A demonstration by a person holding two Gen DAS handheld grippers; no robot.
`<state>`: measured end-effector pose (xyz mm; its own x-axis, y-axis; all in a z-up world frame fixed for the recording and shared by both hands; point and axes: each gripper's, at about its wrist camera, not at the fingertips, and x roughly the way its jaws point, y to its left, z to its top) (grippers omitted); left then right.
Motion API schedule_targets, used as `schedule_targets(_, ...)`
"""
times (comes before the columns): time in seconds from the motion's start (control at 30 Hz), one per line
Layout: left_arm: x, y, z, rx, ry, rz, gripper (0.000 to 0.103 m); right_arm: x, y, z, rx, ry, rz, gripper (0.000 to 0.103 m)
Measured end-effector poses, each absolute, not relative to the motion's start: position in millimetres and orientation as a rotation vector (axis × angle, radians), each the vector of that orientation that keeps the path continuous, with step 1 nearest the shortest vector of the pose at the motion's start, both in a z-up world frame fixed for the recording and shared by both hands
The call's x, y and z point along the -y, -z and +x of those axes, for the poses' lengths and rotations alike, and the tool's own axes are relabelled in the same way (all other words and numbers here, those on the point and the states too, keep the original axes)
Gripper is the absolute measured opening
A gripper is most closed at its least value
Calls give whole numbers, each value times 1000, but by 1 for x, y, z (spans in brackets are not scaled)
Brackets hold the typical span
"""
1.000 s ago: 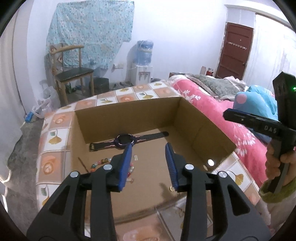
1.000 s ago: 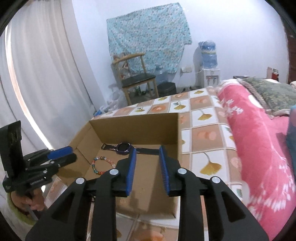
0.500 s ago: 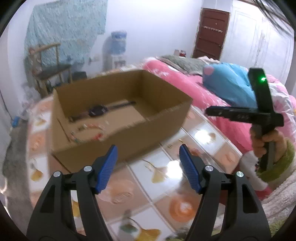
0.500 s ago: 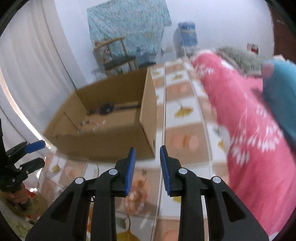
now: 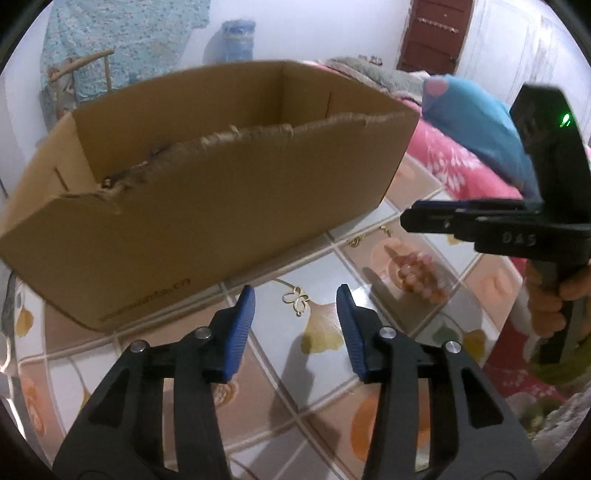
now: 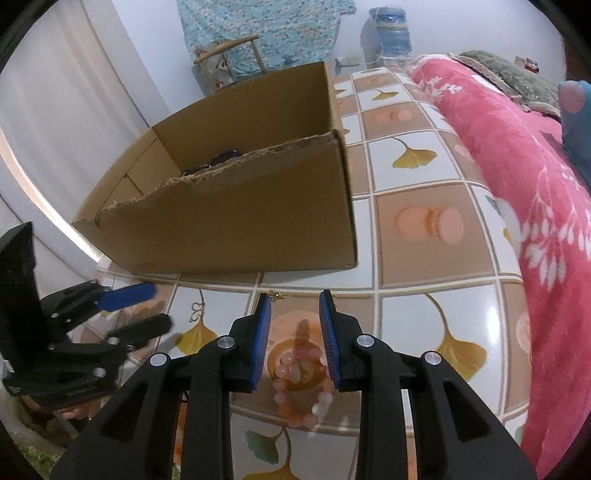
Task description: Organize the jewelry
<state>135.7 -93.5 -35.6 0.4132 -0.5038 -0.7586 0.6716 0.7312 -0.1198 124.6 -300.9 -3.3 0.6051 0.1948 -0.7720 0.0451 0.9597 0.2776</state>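
A cardboard box (image 5: 207,206) stands on the tiled table; it also shows in the right wrist view (image 6: 236,218), with a dark watch (image 6: 221,158) just visible inside. A gold butterfly necklace (image 5: 295,300) lies on the tiles just ahead of my open, empty left gripper (image 5: 295,299). A pink bead bracelet (image 6: 299,373) lies under and between the fingers of my open right gripper (image 6: 293,304); it also shows in the left wrist view (image 5: 417,273). The necklace also shows in the right wrist view (image 6: 197,312).
A second thin gold chain (image 5: 364,236) lies by the box's near right corner. A bed with a pink cover (image 6: 517,166) runs along the table's right side. A chair (image 6: 225,55) and a water dispenser (image 6: 391,29) stand behind.
Both grippers have pulled back out of the box and dropped low over the tiles in front of it. The left now faces the gold necklace, the right hangs over the pink bracelet.
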Motion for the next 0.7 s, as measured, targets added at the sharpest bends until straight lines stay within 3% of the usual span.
schedule_targets(0.7,103,50,144,-922,888,320,23,302,16,139,-938,-105,310,27)
